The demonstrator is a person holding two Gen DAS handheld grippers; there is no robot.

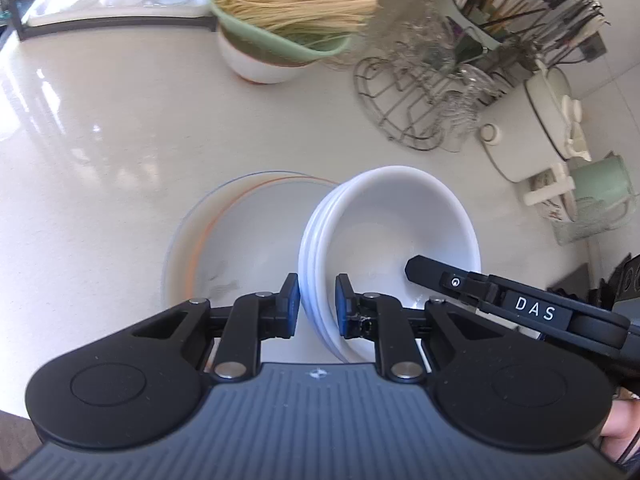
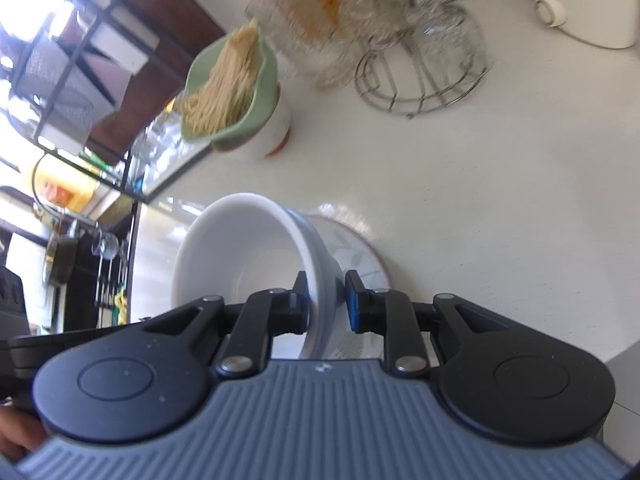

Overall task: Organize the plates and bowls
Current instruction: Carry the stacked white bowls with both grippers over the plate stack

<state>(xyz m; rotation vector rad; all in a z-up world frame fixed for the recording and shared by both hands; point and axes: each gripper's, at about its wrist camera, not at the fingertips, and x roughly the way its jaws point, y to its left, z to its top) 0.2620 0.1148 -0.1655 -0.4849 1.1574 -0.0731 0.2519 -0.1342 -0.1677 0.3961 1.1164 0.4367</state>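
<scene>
Both tongs clamp the stacked white bowls (image 1: 384, 240).
Left gripper (image 1: 318, 304) and right gripper (image 2: 326, 300) pinch opposite rims; orange-rimmed plate (image 1: 224, 236) lies below, lower centre.

glossy white counter (image 1: 120, 128), black shelf frame (image 2: 80, 40), bright daylight

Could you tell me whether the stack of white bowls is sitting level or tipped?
Tipped: the white bowls lean sideways over the plate, rims clamped by both tongs.

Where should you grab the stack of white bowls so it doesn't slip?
By the rim of the stack of white ceramic bowls, from opposite sides, as the left gripper and right gripper do: the thin nested rims fit between pads, the round walls wouldn't.
</scene>
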